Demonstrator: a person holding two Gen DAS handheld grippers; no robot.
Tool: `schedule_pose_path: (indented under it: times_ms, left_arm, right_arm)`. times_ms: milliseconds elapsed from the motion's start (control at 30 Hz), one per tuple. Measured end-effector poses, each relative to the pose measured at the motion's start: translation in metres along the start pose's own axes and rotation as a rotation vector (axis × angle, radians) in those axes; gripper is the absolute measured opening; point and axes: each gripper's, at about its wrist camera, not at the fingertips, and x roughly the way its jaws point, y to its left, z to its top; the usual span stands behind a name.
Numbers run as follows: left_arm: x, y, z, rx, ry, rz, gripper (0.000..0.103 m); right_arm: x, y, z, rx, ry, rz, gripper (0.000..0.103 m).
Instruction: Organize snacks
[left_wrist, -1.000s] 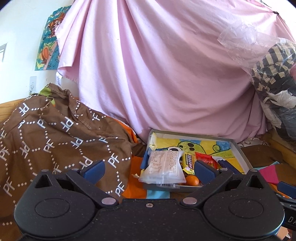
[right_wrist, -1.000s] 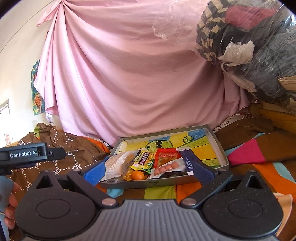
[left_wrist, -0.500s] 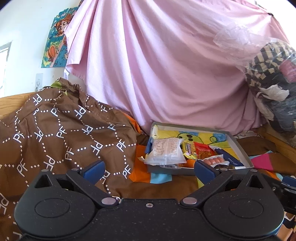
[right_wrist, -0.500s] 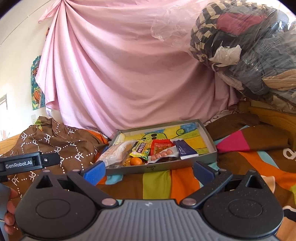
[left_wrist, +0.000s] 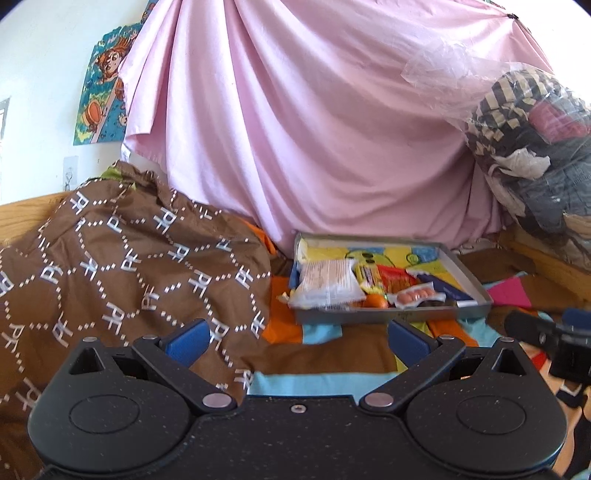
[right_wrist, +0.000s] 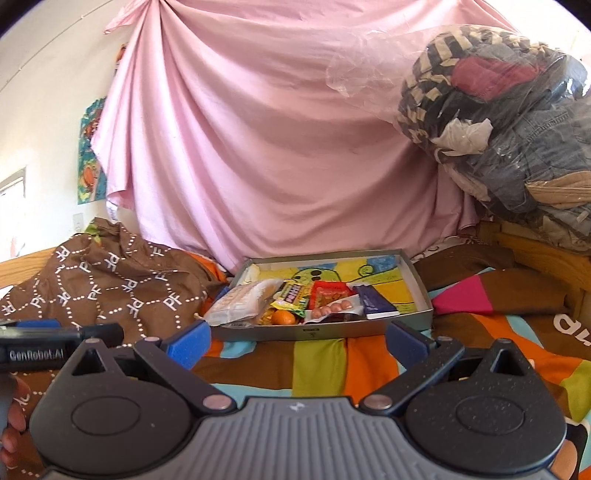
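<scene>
A grey tray (left_wrist: 391, 315) (right_wrist: 325, 331) with a yellow cartoon bottom lies on the striped bedspread. Snacks crowd its near half: a white packet (left_wrist: 325, 284) (right_wrist: 240, 301), a yellow bar (right_wrist: 291, 295), a red pack (right_wrist: 330, 291), a small orange (right_wrist: 283, 316), pink sausages (right_wrist: 332, 306) and a dark blue packet (right_wrist: 375, 302). My left gripper (left_wrist: 297, 338) is open and holds nothing, well short of the tray. My right gripper (right_wrist: 299, 338) is open too, just in front of the tray's near wall.
A brown patterned blanket (left_wrist: 122, 266) is heaped on the left. A pink sheet (right_wrist: 277, 147) hangs behind the tray. A plastic bag of clothes (right_wrist: 509, 129) sits on a wooden ledge at the right. A hand (right_wrist: 13, 417) holds the left gripper.
Both grippers have drawn back from the tray, which now looks smaller and farther off. The snacks lie as before and both grippers stay open.
</scene>
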Motion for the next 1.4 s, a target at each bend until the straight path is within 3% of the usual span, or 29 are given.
schedule_pose_path:
  times_ms: [200, 433, 900, 1400]
  left_arm:
    - [-0.019, 0.011, -0.019, 0.017, 0.006, 0.015, 0.102]
    - [-0.025, 0.016, -0.033, 0.012, 0.05, -0.023, 0.102]
    - [-0.021, 0.01, -0.047, 0.039, 0.12, -0.001, 0.102]
    - [-0.014, -0.001, -0.059, 0.072, 0.205, 0.008, 0.102]
  right_arm:
    - [-0.007, 0.006, -0.012, 0.004, 0.005, 0.011, 0.103]
    - [-0.016, 0.012, -0.025, -0.034, -0.001, 0.007, 0.103]
    - [-0.02, 0.005, -0.046, -0.02, 0.053, -0.086, 0.103]
    - [-0.019, -0.005, -0.06, 0.008, 0.124, -0.106, 0.103]
